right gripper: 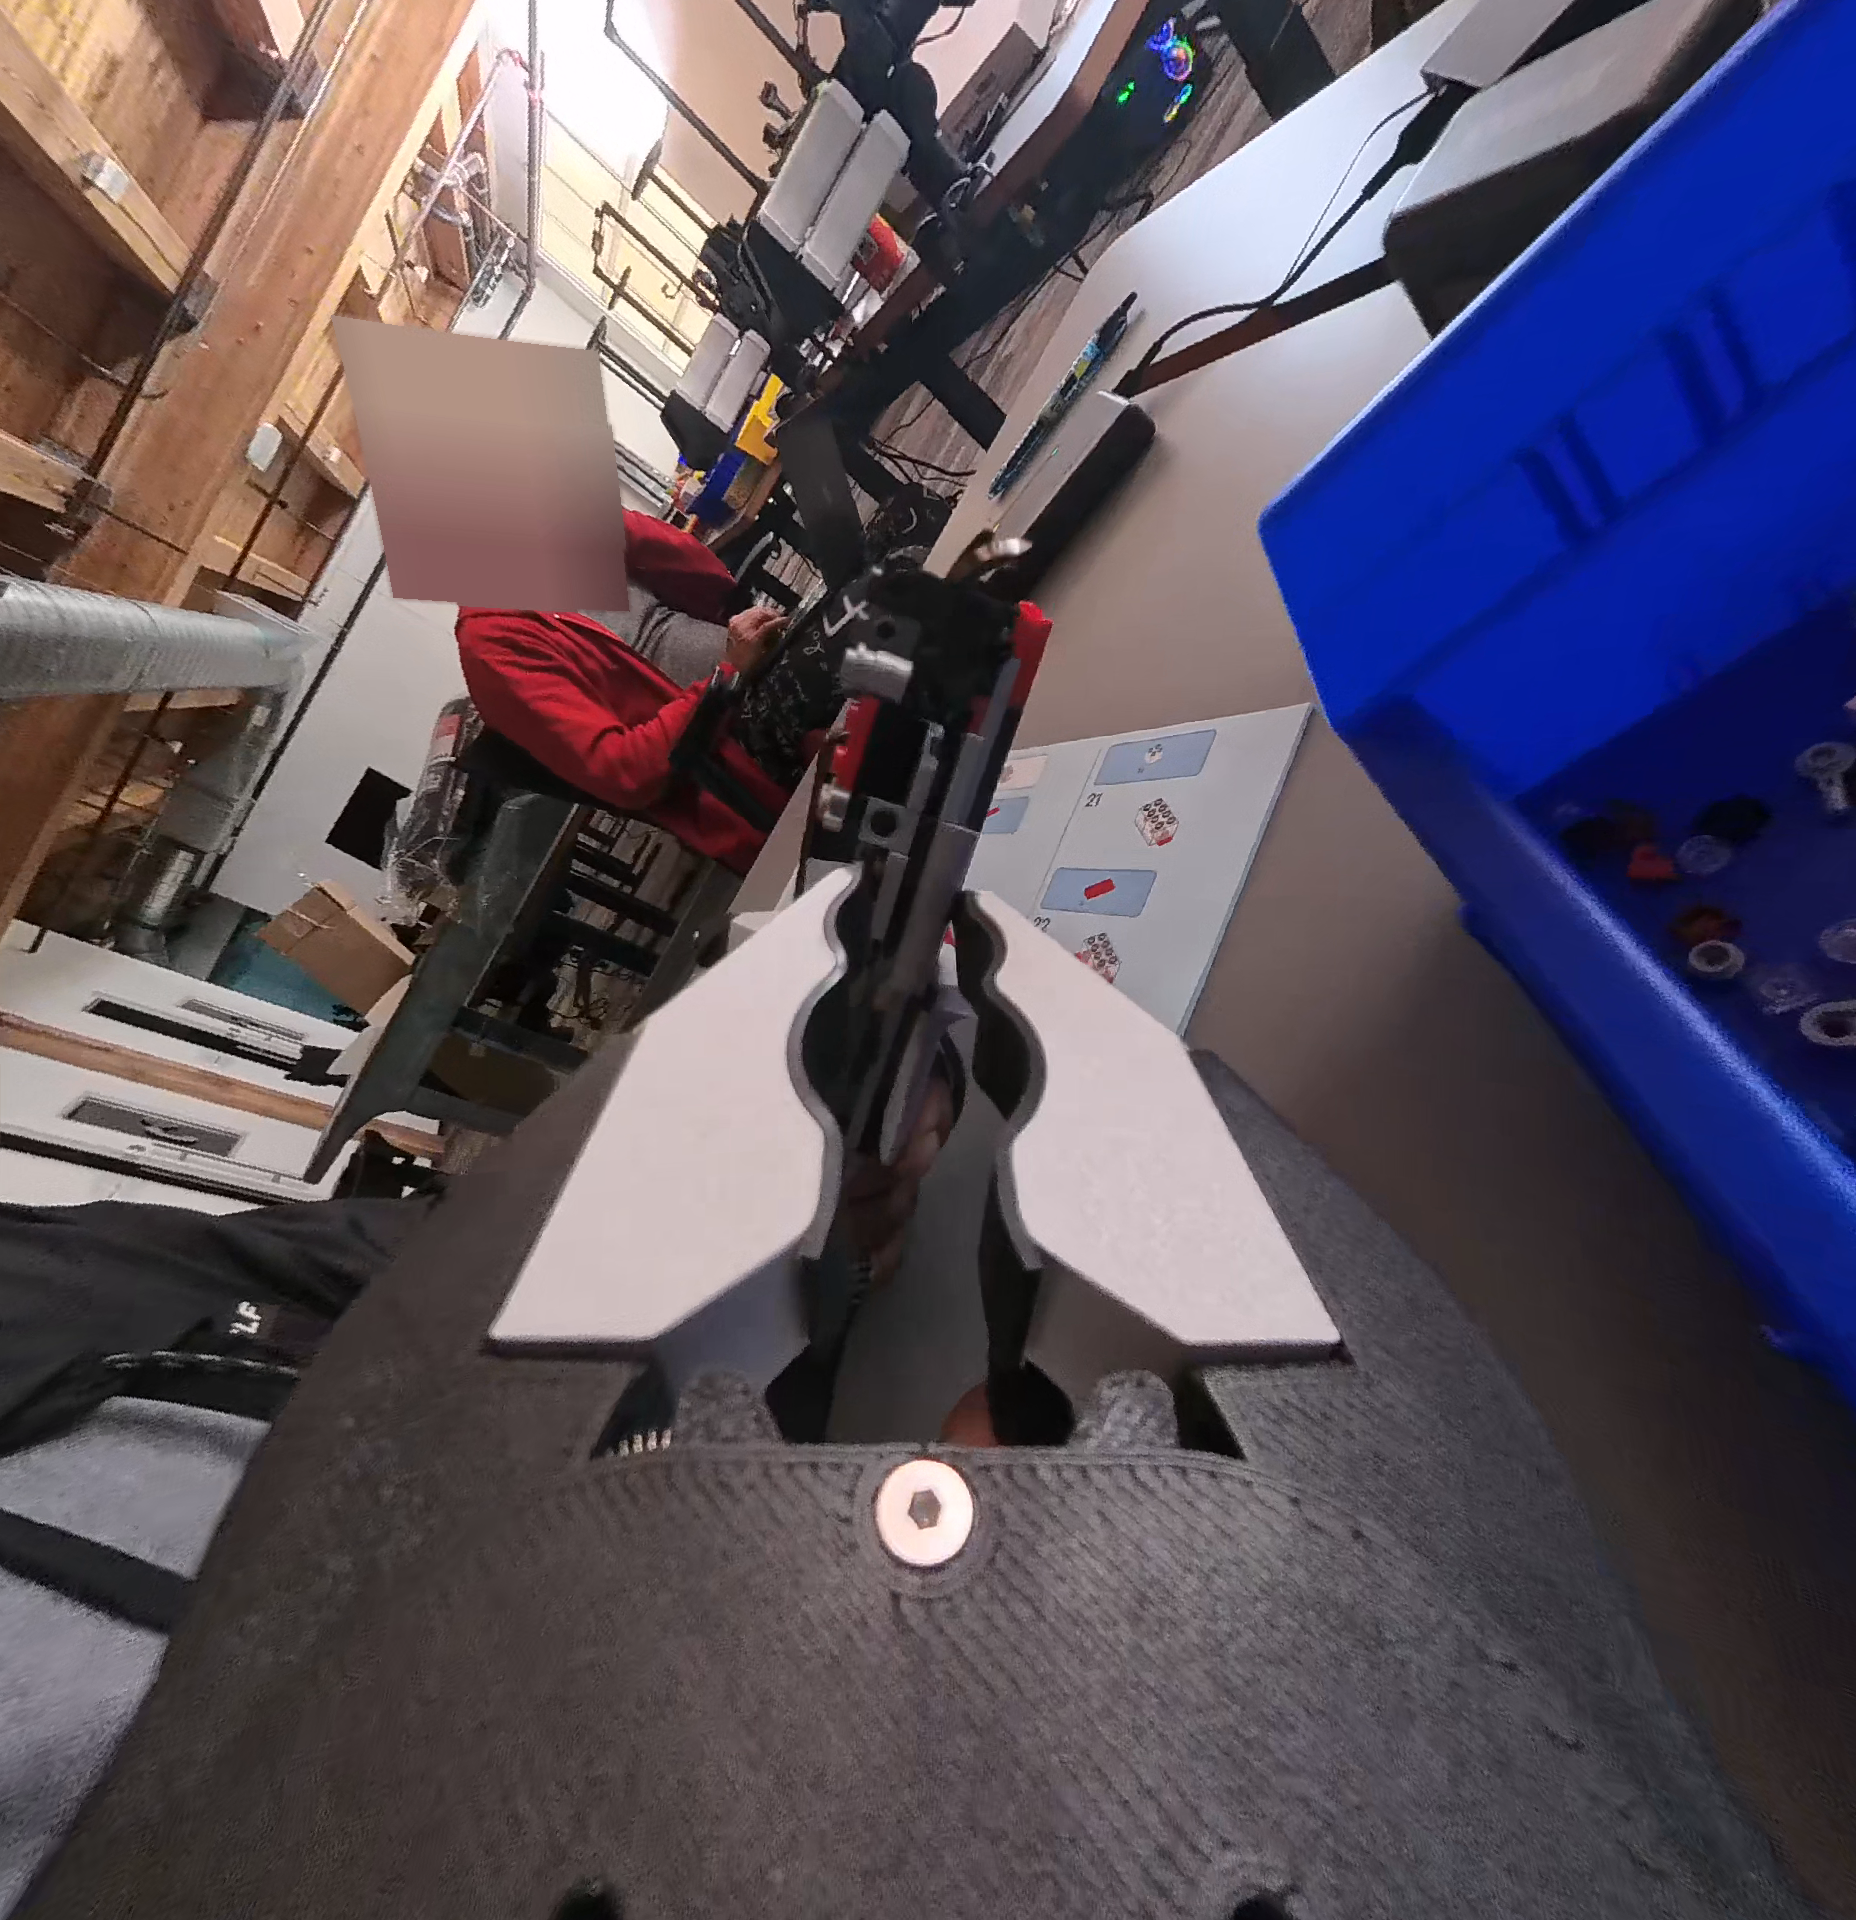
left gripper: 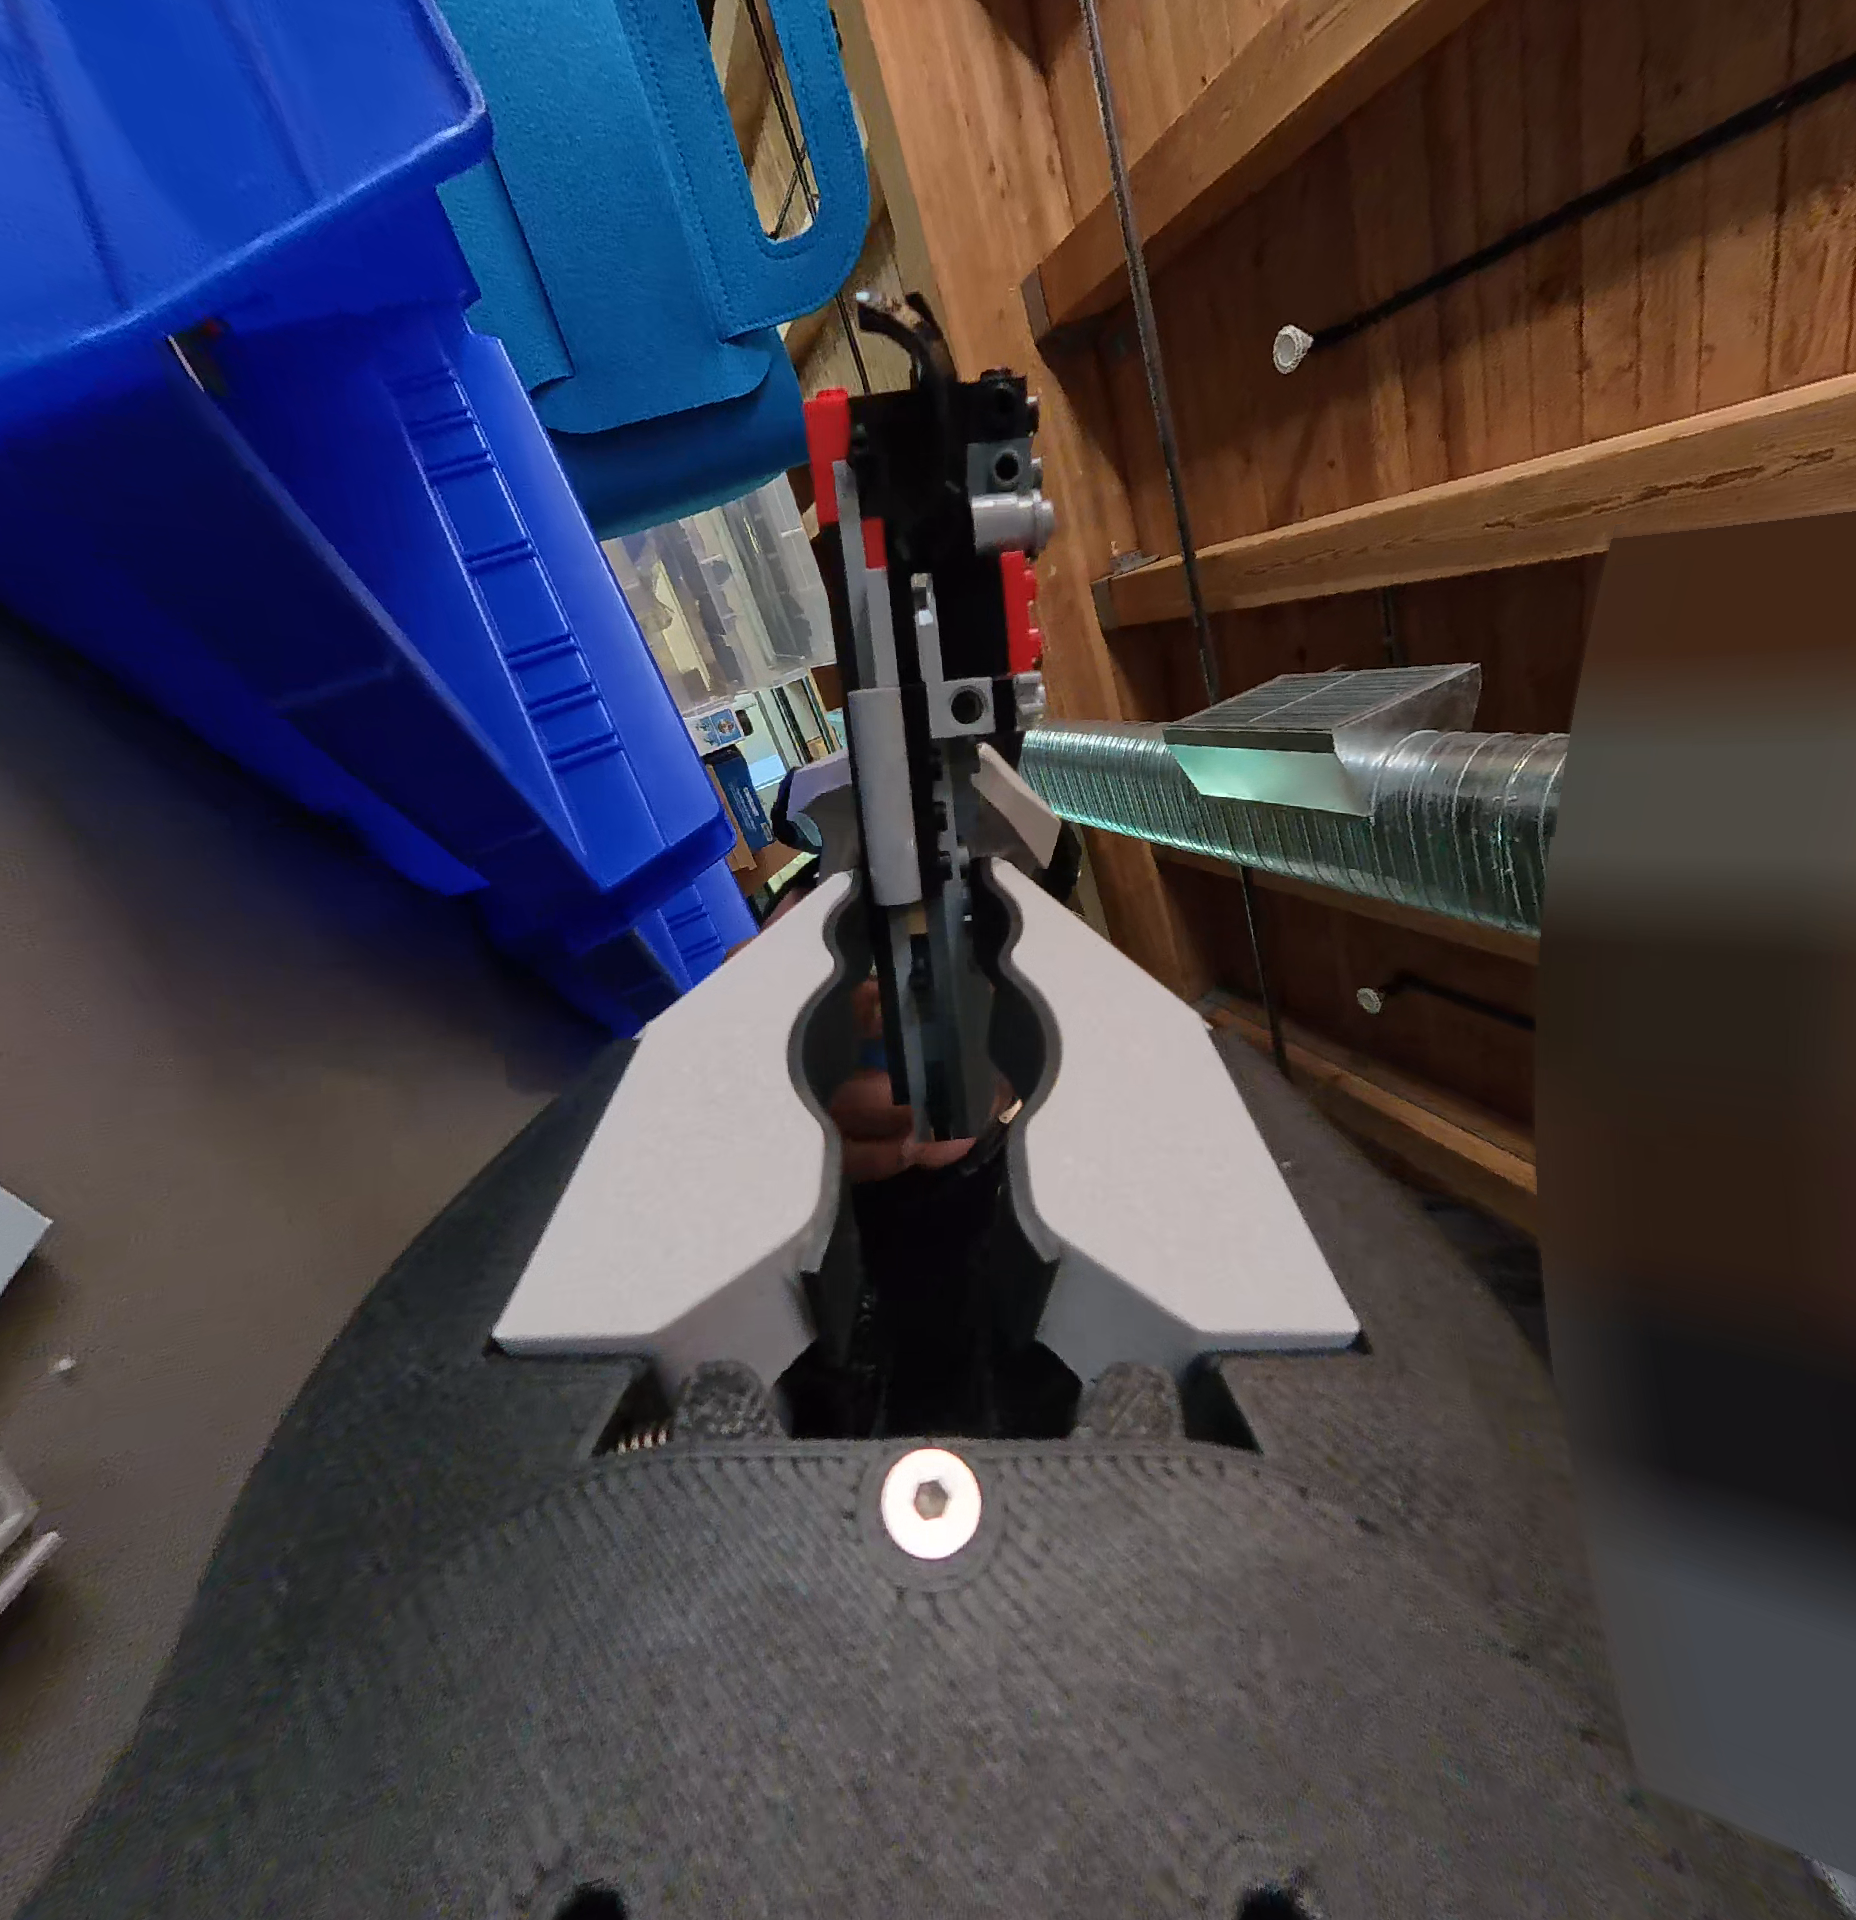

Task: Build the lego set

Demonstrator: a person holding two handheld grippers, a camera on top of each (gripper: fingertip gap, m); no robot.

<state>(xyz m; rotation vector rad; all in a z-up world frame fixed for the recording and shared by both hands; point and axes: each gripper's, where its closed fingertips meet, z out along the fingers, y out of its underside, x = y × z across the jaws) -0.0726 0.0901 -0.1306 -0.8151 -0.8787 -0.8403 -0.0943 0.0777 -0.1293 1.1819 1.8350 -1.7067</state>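
Observation:
A long, thin lego assembly [left gripper: 934, 582] of black, grey and red pieces stands up between my left gripper's grey fingers. My left gripper [left gripper: 919, 883] is shut on its lower end. In the left wrist view the tips of another gripper's fingers [left gripper: 1017, 816] touch the assembly from behind, just past my own. In the right wrist view the same assembly [right gripper: 924, 707] rises between my right gripper's fingers, and my right gripper [right gripper: 908, 904] is shut on it. Both hold it in the air above the table.
Blue bins [left gripper: 280, 416] and a teal felt bag [left gripper: 654, 208] are at the left, wooden shelving [left gripper: 1526, 499] and a silver duct [left gripper: 1319, 800] at the right. A blue bin of loose parts [right gripper: 1682, 727], an instruction sheet [right gripper: 1142, 831] and a seated person in red [right gripper: 612, 707] show in the right wrist view. Both grippers' tips are close together, under 4 cm apart.

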